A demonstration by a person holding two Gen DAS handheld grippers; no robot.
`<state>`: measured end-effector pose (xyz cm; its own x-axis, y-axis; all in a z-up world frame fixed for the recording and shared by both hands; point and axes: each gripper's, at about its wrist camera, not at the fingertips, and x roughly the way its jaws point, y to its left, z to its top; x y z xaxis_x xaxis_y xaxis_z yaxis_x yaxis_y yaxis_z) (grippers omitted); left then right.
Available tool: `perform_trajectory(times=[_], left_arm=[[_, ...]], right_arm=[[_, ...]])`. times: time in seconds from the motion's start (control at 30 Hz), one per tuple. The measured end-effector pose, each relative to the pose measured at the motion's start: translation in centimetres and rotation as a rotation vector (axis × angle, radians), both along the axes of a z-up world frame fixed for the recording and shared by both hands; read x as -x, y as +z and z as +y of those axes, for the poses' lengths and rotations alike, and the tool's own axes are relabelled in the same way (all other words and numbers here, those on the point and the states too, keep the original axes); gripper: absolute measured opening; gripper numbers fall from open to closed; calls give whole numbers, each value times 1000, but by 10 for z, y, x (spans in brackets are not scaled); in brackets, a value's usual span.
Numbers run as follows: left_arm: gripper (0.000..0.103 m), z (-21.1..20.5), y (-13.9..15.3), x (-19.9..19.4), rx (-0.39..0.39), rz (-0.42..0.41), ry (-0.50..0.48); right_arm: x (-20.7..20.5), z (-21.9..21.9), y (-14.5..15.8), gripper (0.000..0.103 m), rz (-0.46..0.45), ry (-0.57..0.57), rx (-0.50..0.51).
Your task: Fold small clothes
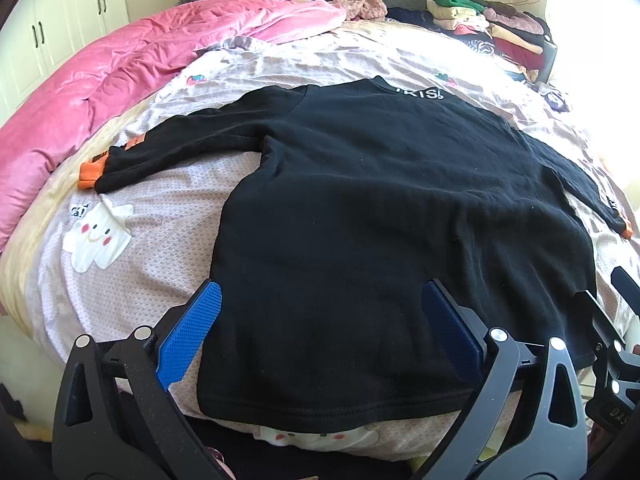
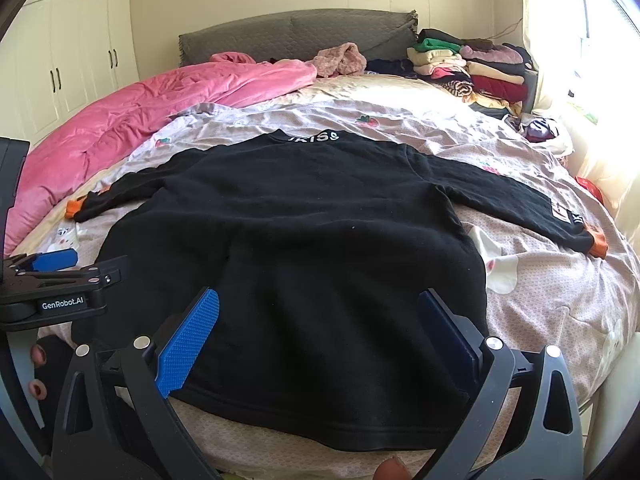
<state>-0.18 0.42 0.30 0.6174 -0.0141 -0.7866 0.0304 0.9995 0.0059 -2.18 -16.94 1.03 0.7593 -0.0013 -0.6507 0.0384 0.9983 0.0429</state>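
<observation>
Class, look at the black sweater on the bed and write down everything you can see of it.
The black sweater lies spread flat on the pinkish patterned bedsheet, unfolded, both long sleeves stretched out sideways. It looks like soft knitted or fleecy cloth. Each sleeve ends in an orange cuff with a small patch near it. White lettering runs across the collar at the far end; the stitched hem lies nearest the cameras. Only the sheet is seen to touch it.
</observation>
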Motion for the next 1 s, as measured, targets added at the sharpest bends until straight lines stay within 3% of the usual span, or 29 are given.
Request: perform_trajectory(times=[1.0], left_arm=[[94, 1, 1, -1, 2, 2, 4]], right_arm=[[-3, 1, 1, 99, 3, 1, 7]])
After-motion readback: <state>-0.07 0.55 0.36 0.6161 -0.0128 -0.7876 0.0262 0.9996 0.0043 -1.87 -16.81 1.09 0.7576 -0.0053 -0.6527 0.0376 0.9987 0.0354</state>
